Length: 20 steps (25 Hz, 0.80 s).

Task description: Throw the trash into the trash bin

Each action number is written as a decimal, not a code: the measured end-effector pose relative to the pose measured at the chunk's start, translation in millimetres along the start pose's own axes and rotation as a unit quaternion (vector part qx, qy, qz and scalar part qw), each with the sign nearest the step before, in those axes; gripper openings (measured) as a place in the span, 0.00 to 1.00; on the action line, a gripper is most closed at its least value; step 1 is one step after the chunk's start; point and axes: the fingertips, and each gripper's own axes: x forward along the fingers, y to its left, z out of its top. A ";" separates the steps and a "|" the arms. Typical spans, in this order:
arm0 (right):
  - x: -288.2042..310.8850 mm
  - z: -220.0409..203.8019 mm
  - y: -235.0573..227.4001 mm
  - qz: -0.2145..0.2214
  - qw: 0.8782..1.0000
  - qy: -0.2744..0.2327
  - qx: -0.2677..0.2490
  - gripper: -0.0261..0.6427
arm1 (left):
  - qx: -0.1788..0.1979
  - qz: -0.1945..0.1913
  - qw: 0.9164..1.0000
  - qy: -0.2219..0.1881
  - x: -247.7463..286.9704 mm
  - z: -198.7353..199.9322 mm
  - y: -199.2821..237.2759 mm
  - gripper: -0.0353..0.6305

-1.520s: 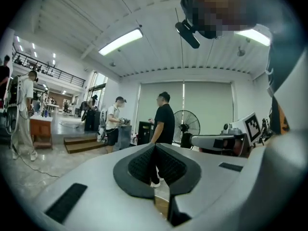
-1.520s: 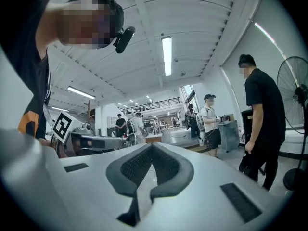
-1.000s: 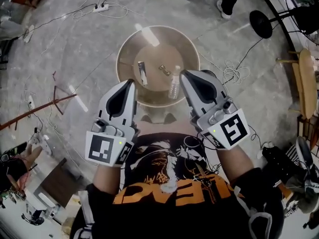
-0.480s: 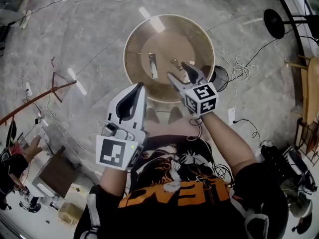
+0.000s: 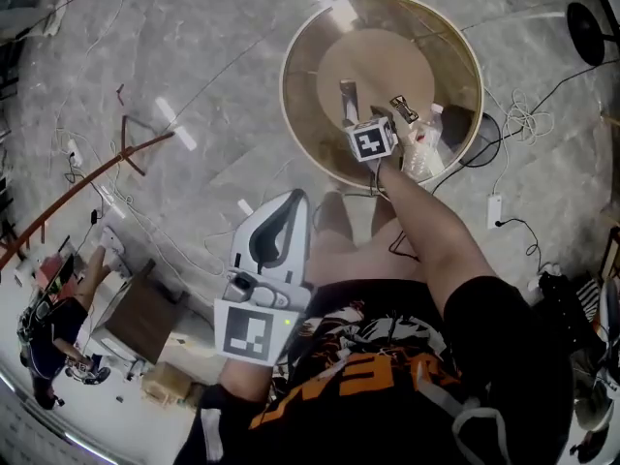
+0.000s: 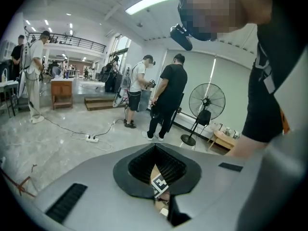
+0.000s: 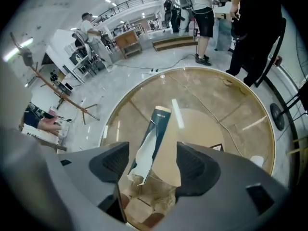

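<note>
In the trash bin [image 5: 302, 51], the bottle [image 5: 426, 143] has been dropped by the right gripper [image 7: 153, 163], its fingers now opening empty; the left gripper [image 5: 291, 201] fingers are pressed together.

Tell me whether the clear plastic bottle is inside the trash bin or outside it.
Inside: the bottle lies within the trash bin's rim, low against its wall.

The grey marbled floor [image 5: 194, 56] carries a round tan trash bin [image 5: 302, 76], standing open. Just beside the bin, at the head view's right, lie a loose coil of white cable [image 5: 523, 124] and a white plug block [image 5: 495, 208]. A black fan base [image 5: 589, 19] stands farther off, and a thin reddish frame [image 5: 87, 190] sits well apart at the left.
</note>
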 end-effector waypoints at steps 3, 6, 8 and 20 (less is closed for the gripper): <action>28.8 -8.2 -1.6 -0.024 0.999 0.022 0.009 0.50 | 0.010 0.005 1.000 0.028 -10.3 -19.8 15.5 0.09; 48.5 -33.4 -2.3 -0.045 0.996 0.075 -0.016 0.40 | 0.004 0.004 0.999 0.047 -10.1 -36.4 23.9 0.09; 52.5 -47.8 -5.2 -0.059 0.991 0.105 -0.060 0.32 | 0.004 0.001 0.998 0.057 -5.2 -46.4 24.5 0.09; -83.1 -60.7 -121.8 -0.127 0.984 -0.029 0.121 0.08 | 0.051 -0.080 0.994 0.059 19.2 -41.5 -35.2 0.09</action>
